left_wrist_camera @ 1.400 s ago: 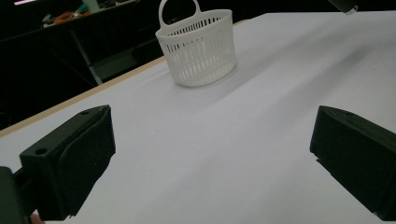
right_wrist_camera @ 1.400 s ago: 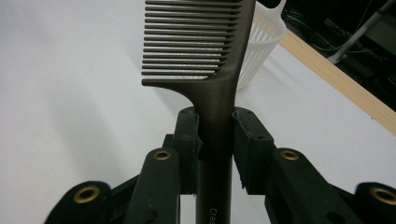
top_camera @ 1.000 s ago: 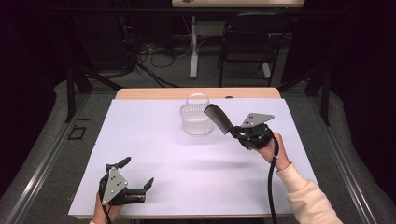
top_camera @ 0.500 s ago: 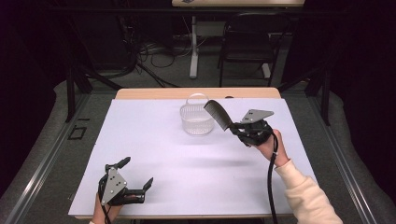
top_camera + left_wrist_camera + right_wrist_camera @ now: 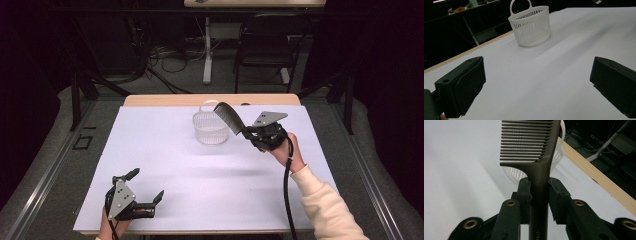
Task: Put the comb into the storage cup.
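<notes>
right hand-held gripper [image 5: 539, 195]: clamping the comb [image 5: 534, 150] handle, holding it over the basket [image 5: 211, 127] | left hand-held gripper [image 5: 145, 187]: resting wide open, empty, on the desk [image 5: 200, 190]

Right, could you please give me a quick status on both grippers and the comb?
Right gripper shut on comb, held above the white basket. Left gripper open, low on the table. Nothing between comb and basket.

Both grippers black: left gripper [image 5: 145, 186] and right gripper [image 5: 247, 132] each carry a grey three-cornered plate on top. Brass-coloured rivets at jaw pivots. Black cable trails from right one. Cream sleeve [image 5: 327, 207] on right arm.
</notes>
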A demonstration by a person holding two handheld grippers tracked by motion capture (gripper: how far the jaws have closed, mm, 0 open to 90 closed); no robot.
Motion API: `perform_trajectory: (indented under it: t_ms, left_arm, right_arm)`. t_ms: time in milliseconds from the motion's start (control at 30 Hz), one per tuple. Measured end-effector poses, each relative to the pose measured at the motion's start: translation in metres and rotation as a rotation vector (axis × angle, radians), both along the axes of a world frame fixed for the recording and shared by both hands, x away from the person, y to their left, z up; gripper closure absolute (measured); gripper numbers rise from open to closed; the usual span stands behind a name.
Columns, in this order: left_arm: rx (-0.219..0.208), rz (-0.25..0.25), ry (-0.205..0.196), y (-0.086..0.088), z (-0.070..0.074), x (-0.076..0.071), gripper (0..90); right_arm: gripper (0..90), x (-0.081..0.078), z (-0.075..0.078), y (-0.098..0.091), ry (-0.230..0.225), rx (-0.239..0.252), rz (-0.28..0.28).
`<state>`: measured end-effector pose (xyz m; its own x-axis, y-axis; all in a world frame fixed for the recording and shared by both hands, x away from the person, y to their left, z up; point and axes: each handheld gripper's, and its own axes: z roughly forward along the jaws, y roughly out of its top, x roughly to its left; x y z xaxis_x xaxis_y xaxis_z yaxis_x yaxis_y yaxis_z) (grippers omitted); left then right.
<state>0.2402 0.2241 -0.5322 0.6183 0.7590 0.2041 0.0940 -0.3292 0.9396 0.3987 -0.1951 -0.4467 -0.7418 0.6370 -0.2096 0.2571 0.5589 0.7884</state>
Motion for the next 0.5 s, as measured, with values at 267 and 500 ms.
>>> perform_trajectory:
  t_ms: [267, 500]
  left_arm:
    - [-0.005, 0.003, 0.001, 0.0, 0.0, 0.0, 0.1]
    - [-0.004, 0.001, 0.001, 0.0, 0.0, 0.0, 0.1]
  right_arm:
    - [72.3, 0.007, 0.004, 0.003, 0.006, -0.009, -0.001]
    - [72.3, 0.011, 0.007, 0.007, 0.007, -0.021, 0.002]
